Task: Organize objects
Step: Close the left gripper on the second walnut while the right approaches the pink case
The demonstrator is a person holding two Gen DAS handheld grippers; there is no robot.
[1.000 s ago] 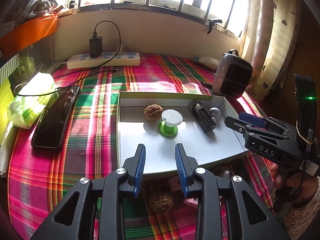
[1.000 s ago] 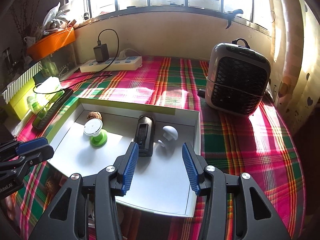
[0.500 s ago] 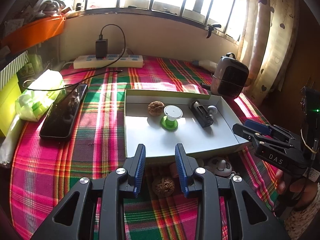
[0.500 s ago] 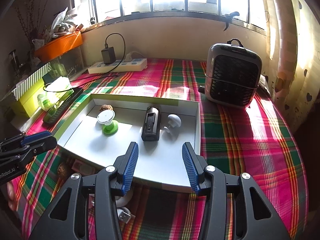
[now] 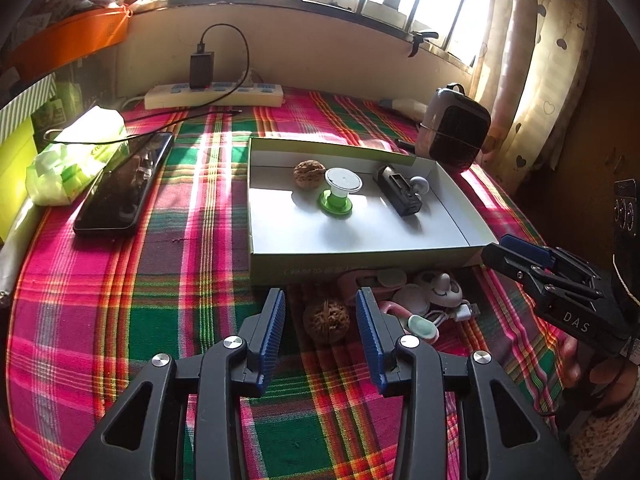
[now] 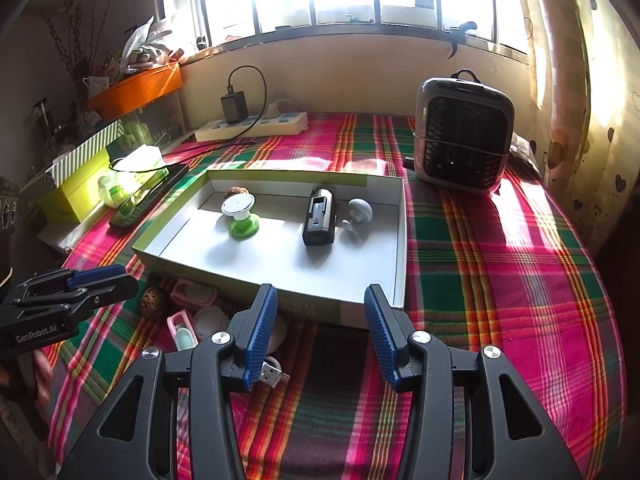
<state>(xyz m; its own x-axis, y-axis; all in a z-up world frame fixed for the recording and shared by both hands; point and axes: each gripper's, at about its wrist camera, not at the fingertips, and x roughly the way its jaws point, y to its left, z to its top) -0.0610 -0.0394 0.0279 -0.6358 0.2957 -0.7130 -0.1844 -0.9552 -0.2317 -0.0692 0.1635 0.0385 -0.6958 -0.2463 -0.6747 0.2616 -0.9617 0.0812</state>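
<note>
Plaid cloth (image 5: 132,312) in pink, green and orange covers the bench, and open cloth is seen nearest the cameras and along the left and right sides. The left hand-held gripper (image 5: 320,312) has just been opening; its ribbed blue pads (image 5: 274,320) stand apart, a wrinkled round walnut (image 5: 326,320) lies on the cloth in the gap between them, and no pad is seen pressing on it. The right hand-held gripper (image 6: 318,320) is held open with nothing between its pads, just before the near edge of the shallow cardboard box (image 6: 308,288).

Just beside the walnut, against the box's near wall, small items are crowded: a pink plastic clip (image 5: 370,280), white round pieces (image 5: 438,290) and a white cable plug (image 5: 464,312).

Inside the box, white-floored with low green walls, a second walnut (image 5: 309,173), a green-and-white spool (image 5: 339,196), a black rectangular device (image 5: 398,195) and a white mushroom-shaped knob (image 5: 419,185) are set apart along the far half; the near half is bare.

Further off, a glossy black phone (image 5: 124,186) lies left, a grey grilled heater (image 6: 464,136) stands right, and a white power strip (image 5: 214,96) runs along the wall.
</note>
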